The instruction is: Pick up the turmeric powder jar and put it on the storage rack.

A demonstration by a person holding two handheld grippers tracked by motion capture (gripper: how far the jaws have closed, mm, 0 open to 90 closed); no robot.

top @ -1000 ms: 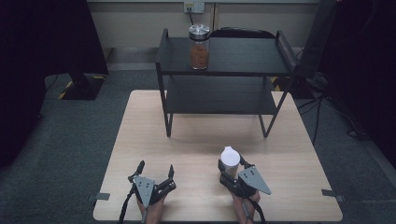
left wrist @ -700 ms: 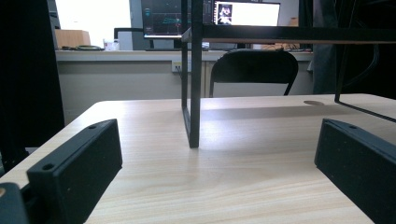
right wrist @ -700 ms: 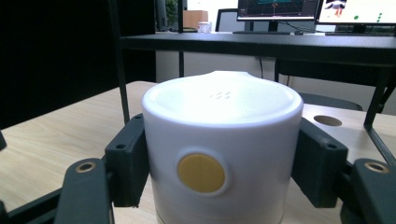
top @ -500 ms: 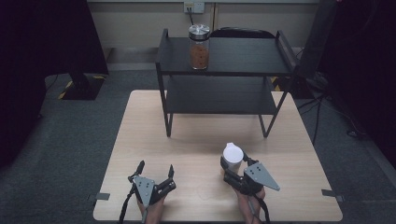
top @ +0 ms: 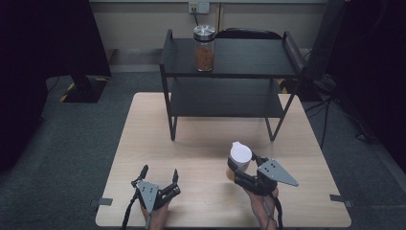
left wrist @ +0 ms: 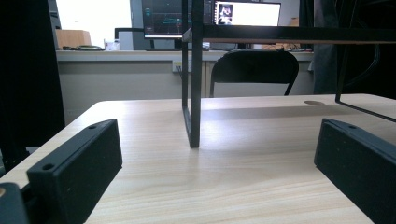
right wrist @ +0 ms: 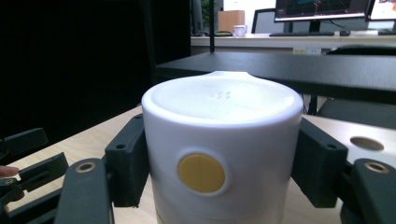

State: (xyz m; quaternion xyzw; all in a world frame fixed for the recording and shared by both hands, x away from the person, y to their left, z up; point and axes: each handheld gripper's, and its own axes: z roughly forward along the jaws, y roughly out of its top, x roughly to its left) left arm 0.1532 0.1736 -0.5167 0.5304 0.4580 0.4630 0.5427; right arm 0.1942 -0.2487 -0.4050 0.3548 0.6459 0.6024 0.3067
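Right gripper [top: 238, 168] clamped on white-lidded container [top: 240, 156] near tabletop's [top: 143, 124] front-right; left gripper [top: 160, 177] jaws apart, empty, near front edge.

Office or lab workroom: behind the wooden counter [left wrist: 243, 140] stand a black chair [left wrist: 254, 70], lit monitors [left wrist: 247, 13] and desks.

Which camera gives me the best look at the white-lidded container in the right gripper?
The right gripper view: the white-lidded container sits close up between the jaws, its yellow dot plain. The high view shows it small, from above, held in the right gripper over the table.
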